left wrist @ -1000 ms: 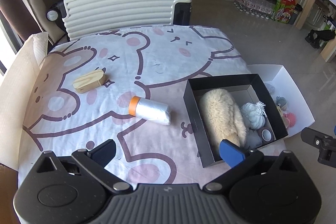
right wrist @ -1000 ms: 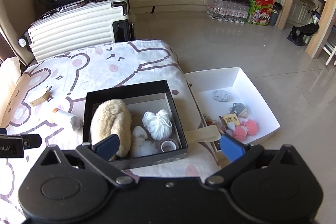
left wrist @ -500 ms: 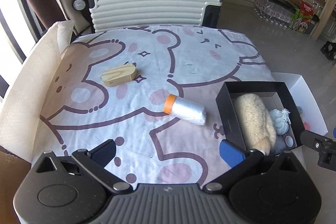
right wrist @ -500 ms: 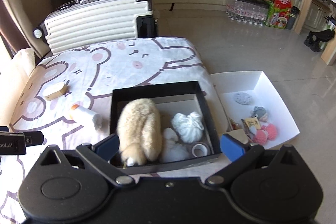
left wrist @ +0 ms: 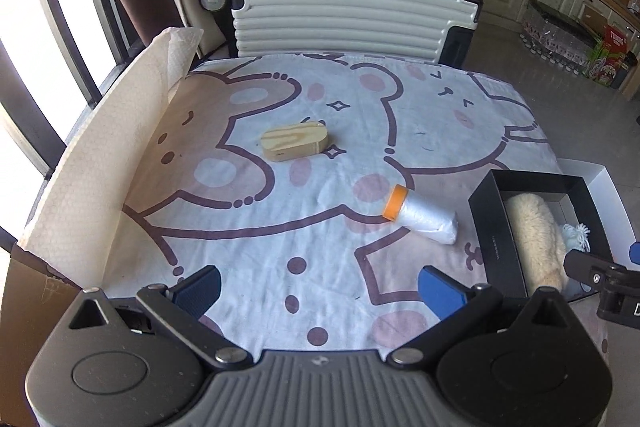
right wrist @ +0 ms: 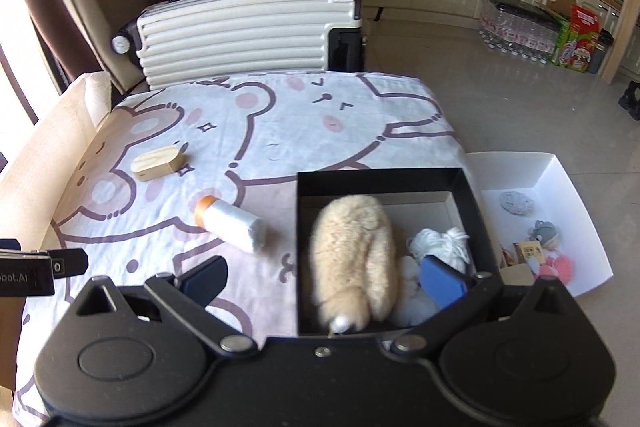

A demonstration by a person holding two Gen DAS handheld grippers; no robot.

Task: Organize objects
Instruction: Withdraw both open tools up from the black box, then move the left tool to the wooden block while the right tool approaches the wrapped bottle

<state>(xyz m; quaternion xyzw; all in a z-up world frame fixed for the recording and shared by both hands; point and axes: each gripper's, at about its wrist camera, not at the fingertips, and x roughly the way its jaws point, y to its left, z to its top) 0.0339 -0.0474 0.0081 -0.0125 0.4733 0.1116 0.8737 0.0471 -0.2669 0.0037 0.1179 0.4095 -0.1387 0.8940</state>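
A wooden oval block (left wrist: 295,146) (right wrist: 159,163) lies on the bear-print cloth (left wrist: 280,219), left of centre. A white roll with an orange cap (left wrist: 420,215) (right wrist: 231,223) lies beside a black box (right wrist: 384,183) (left wrist: 496,227). In the box sit a cream fluffy toy (right wrist: 352,255) (left wrist: 536,239) and a white yarn pom (right wrist: 440,245). My left gripper (left wrist: 320,287) hangs open over the cloth's near edge, empty. My right gripper (right wrist: 324,277) is open too, its right finger over the box, its left over the cloth.
A white tray (right wrist: 560,183) with several small toys sits on the floor right of the table. A ribbed white suitcase (left wrist: 352,15) stands behind the table. A cream foam sheet (left wrist: 104,163) lines the left edge. Kitchen cabinets and bottle packs stand far right.
Both grippers have swung to the left: the block and roll have moved toward centre in each view, and the black box has slid right. Nothing on the cloth has moved.
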